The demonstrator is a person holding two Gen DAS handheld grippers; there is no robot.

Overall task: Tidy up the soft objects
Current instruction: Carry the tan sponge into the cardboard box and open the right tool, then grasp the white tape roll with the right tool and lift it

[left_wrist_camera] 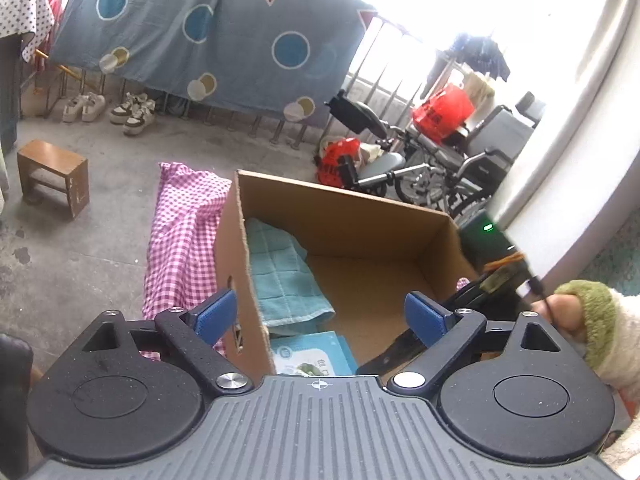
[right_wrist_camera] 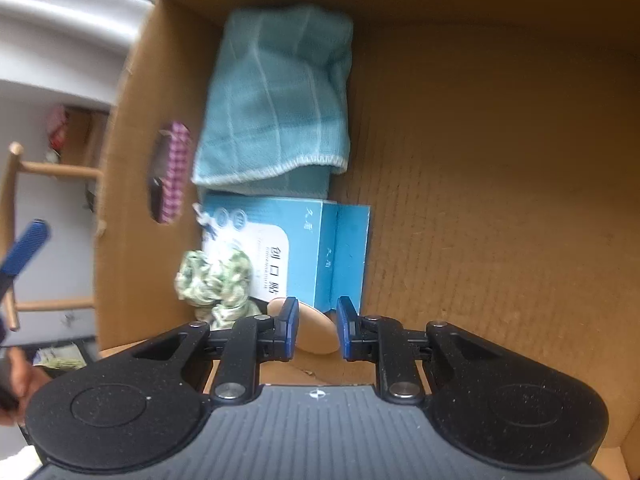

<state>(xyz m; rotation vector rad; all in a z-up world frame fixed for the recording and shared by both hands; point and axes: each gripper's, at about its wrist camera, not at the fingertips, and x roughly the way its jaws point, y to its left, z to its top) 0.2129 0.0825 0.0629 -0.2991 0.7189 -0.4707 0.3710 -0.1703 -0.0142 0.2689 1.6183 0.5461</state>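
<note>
Towel [right_wrist_camera: 276, 92], teal and folded, lies inside the cardboard box [right_wrist_camera: 480, 200] against its left wall, with a blue packet [right_wrist_camera: 304, 248] just below it and a green patterned scrunchie [right_wrist_camera: 216, 284] resting on the packet's corner. Your right tongs [right_wrist_camera: 317, 328] tilt steeply down into the box, jaws nearly closed on a thin tan disc [right_wrist_camera: 316, 332]. Your left tongs [left_wrist_camera: 326, 316] point gently downward over the box's near corner, jaws spread wide with nothing between them. A pink checked cloth [left_wrist_camera: 180, 232] lies on the floor beside the box.
</note>
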